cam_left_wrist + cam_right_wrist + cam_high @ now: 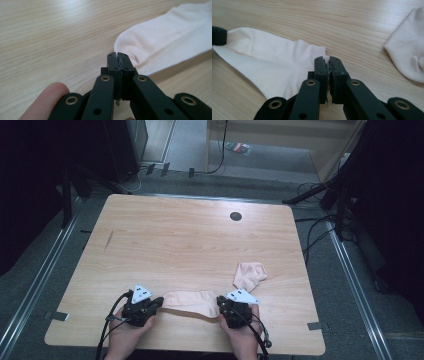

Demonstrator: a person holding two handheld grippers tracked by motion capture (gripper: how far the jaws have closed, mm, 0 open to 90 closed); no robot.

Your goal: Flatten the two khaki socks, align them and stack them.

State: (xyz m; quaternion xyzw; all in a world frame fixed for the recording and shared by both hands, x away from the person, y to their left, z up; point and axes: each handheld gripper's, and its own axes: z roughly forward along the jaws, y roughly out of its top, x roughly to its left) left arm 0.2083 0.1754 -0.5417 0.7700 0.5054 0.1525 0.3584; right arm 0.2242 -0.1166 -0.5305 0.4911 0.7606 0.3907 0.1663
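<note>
A pale pink sock (191,302) is stretched between my two grippers near the table's front edge. My left gripper (158,301) is shut on its left end; in the left gripper view the jaws (117,56) pinch the sock's (162,37) rounded tip. My right gripper (220,303) is shut on the other end; in the right gripper view its jaws (328,61) clamp the sock's (269,66) edge, and the left gripper's tip (218,35) shows at the far end. A second pink sock (250,275) (409,50) lies loose to the right, just beyond the right gripper.
The wooden table (165,240) has a dark round hole (235,216) at the back right. A person's hands (245,340) hold the grippers at the front edge. Cables and dark stands sit on the floor around the table.
</note>
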